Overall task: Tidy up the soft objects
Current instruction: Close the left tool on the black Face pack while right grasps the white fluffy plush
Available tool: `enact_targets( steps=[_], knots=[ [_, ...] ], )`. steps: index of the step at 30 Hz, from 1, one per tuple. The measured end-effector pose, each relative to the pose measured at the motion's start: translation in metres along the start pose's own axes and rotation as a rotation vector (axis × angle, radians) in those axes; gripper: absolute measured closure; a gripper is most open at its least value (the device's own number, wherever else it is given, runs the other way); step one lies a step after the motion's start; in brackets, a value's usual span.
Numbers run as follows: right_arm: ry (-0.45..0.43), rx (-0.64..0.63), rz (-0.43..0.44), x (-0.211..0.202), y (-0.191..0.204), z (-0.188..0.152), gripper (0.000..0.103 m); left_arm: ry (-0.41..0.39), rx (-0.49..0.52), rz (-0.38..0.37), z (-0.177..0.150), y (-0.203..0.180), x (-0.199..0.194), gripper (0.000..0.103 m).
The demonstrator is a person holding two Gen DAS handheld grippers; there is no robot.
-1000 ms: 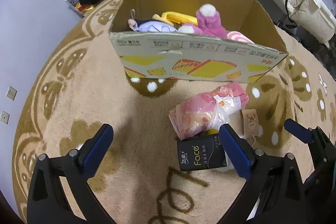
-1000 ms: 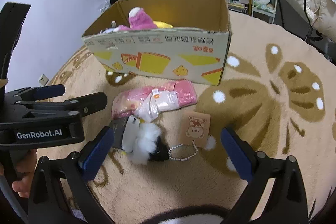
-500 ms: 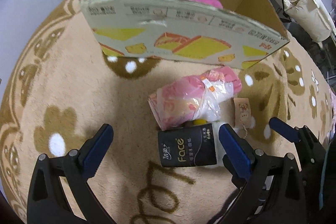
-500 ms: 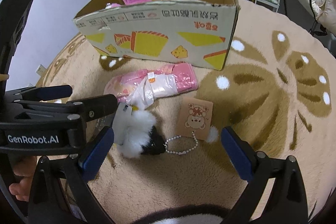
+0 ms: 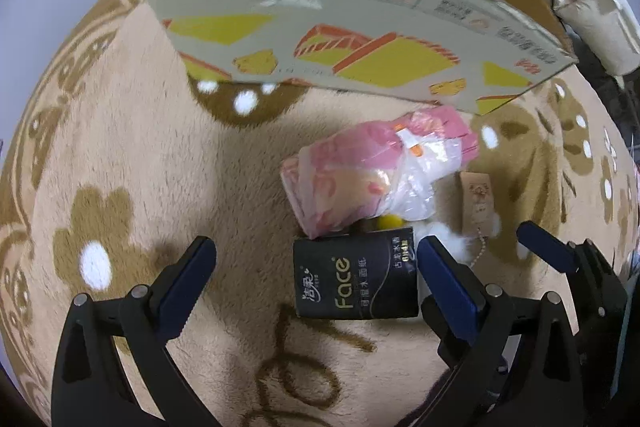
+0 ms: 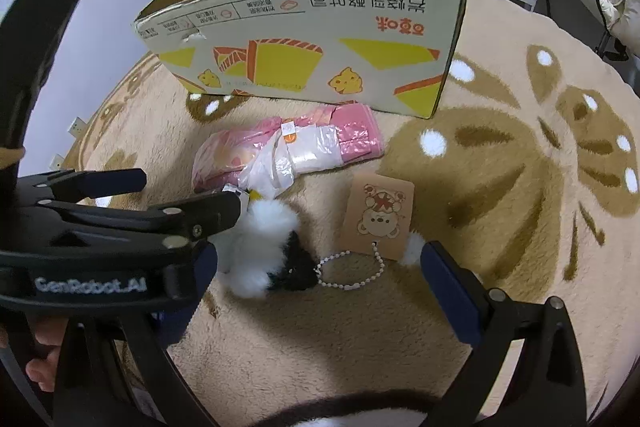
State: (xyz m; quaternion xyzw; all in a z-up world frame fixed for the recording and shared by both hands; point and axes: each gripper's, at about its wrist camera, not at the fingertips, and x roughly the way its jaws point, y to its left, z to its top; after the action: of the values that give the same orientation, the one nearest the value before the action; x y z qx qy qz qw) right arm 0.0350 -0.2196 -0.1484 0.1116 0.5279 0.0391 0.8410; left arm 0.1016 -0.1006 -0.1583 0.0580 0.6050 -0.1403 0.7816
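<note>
Black "Face" tissue pack (image 5: 356,277) between wide left gripper (image 5: 316,273) fingers, right gripper (image 6: 320,281) wide, "GenRobot.AI" on left.

Both my grippers have come lower and closer to the things on the rug.

My left gripper (image 5: 316,279) moved forward: the black tissue pack (image 5: 354,281) was at 5 o'clock beside the right finger, now it lies between the open fingers, and the cardboard box (image 5: 340,39) fills the top at 12 o'clock. In the right wrist view my left gripper (image 6: 168,199) advanced from 9 o'clock and now covers the pack, reaching the white and black plush (image 6: 264,251). My right gripper (image 6: 318,275) sank toward this plush.
</note>
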Motion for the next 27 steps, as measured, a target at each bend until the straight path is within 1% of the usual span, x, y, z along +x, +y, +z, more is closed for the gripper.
enact_targets(
  steps=[3,6,8,10,12,14,16,20,21,23,25,26,27],
  knots=[
    [0.016,-0.008,-0.005,0.003,0.002,-0.001,0.0,0.033,-0.037,-0.02,0.0,0.004,0.008,0.003],
    [0.031,-0.017,-0.015,0.008,0.004,-0.002,0.0,0.055,-0.013,0.002,0.0,0.001,0.016,0.006],
    [0.043,-0.021,-0.012,0.01,0.005,-0.003,0.0,0.051,0.002,0.027,-0.001,-0.003,0.018,0.028],
    [0.047,-0.027,-0.009,0.011,0.006,-0.003,0.0,0.061,0.006,0.024,-0.001,-0.006,0.021,0.039],
    [0.055,-0.04,-0.012,0.013,0.008,-0.003,0.0,0.083,-0.008,0.014,-0.002,-0.004,0.025,0.039],
    [0.06,-0.053,-0.01,0.016,0.01,-0.004,0.0,0.082,0.001,0.023,-0.003,-0.004,0.028,0.04],
    [0.065,-0.063,0.001,0.018,0.013,-0.003,0.01,0.078,0.013,0.035,-0.003,-0.007,0.027,0.04],
    [0.075,-0.081,0.026,0.025,0.017,-0.001,0.022,0.071,0.004,0.05,-0.004,-0.006,0.028,0.04],
    [0.075,-0.092,0.023,0.027,0.019,-0.001,0.027,0.068,0.007,0.064,-0.003,-0.006,0.028,0.04],
    [0.064,-0.136,0.002,0.029,0.026,0.0,0.035,0.054,0.016,0.116,-0.004,-0.006,0.027,0.04],
    [0.063,-0.175,-0.042,0.031,0.03,-0.001,0.057,0.044,0.016,0.143,-0.004,-0.009,0.024,0.04],
    [0.065,-0.18,-0.037,0.031,0.032,-0.001,0.063,0.042,0.008,0.142,-0.004,-0.008,0.023,0.04],
    [0.065,-0.178,-0.029,0.031,0.032,-0.002,0.064,0.037,-0.007,0.136,-0.003,-0.005,0.022,0.04]
  ],
)
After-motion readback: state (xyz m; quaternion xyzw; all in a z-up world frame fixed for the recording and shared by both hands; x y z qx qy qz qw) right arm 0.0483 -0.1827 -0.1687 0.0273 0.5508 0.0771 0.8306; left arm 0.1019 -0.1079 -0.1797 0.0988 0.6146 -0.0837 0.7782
